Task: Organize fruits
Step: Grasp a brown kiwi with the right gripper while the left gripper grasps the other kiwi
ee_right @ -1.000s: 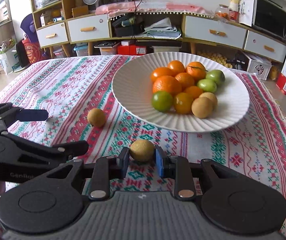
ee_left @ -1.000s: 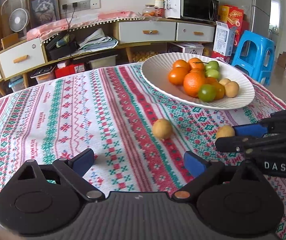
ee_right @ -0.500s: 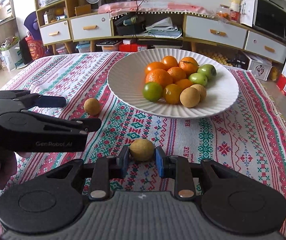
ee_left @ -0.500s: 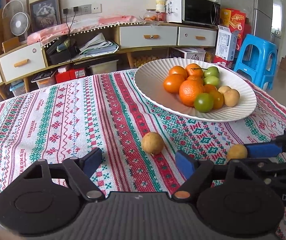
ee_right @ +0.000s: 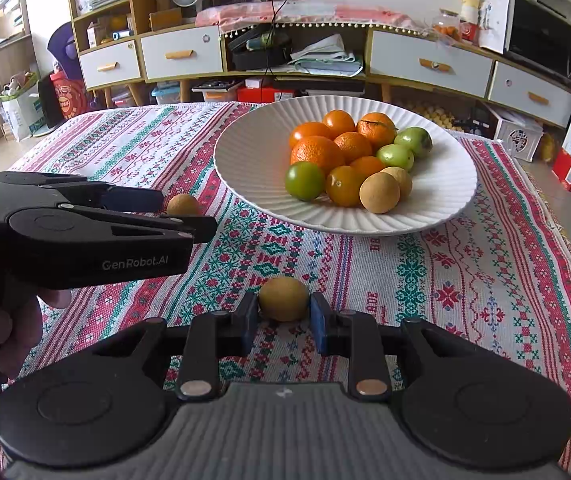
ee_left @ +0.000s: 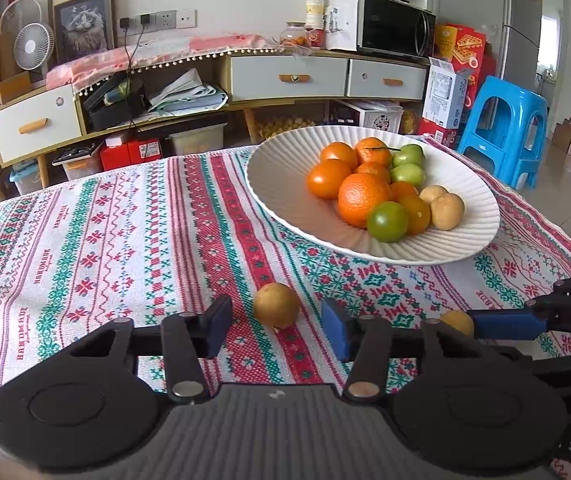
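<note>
Loose tan fruit (ee_left: 276,305): on worktop, dead ahead between spread, empty left gripper (ee_left: 276,327) fingers. Right gripper (ee_right: 283,317): clenched on second tan fruit (ee_right: 283,298). Plate (ee_left: 277,184) beyond.

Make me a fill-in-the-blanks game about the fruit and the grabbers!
1. The right gripper is shut on a small ____ fruit.
2. The left gripper is ____, with another fruit between its fingers, untouched.
3. The plate holds ____ green fruits.
4. The plate's colour is ____.

Missing words: yellow-brown; open; three; white
</note>
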`<state>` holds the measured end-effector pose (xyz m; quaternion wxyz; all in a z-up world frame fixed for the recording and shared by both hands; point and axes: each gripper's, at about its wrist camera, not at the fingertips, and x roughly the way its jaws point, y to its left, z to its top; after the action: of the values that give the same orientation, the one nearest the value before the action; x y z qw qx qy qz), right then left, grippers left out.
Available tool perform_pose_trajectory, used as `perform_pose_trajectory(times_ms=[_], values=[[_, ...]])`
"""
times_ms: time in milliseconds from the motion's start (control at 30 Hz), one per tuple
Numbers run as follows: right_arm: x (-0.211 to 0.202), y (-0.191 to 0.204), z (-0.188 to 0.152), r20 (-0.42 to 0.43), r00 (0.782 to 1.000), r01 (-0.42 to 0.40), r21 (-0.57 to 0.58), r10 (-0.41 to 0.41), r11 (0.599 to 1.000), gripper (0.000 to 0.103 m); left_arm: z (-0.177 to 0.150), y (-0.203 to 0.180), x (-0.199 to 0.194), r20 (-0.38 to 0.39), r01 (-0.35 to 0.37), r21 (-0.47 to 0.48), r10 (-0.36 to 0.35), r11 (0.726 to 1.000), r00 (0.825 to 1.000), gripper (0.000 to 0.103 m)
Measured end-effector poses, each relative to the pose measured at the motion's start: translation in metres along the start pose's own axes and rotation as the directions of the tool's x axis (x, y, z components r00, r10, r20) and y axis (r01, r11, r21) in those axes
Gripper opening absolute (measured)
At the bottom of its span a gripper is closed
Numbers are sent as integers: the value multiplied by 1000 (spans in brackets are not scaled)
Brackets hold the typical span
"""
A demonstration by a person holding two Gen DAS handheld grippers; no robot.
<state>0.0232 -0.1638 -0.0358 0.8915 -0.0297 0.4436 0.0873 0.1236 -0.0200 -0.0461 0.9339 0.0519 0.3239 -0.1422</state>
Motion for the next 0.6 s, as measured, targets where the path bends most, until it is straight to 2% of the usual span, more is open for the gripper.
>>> perform_pose_trajectory(times_ms=[300, 600], values=[[0, -1, -1, 1, 1000, 2, -1, -2, 1000, 25, 2, 0, 0, -11, 0, 4, 1, 1000, 1000, 39], [-1, -2, -2, 2, 1000, 4, -3, -4, 1000, 25, 1, 1, -2, -24, 4, 9, -3, 1000, 1000, 38]])
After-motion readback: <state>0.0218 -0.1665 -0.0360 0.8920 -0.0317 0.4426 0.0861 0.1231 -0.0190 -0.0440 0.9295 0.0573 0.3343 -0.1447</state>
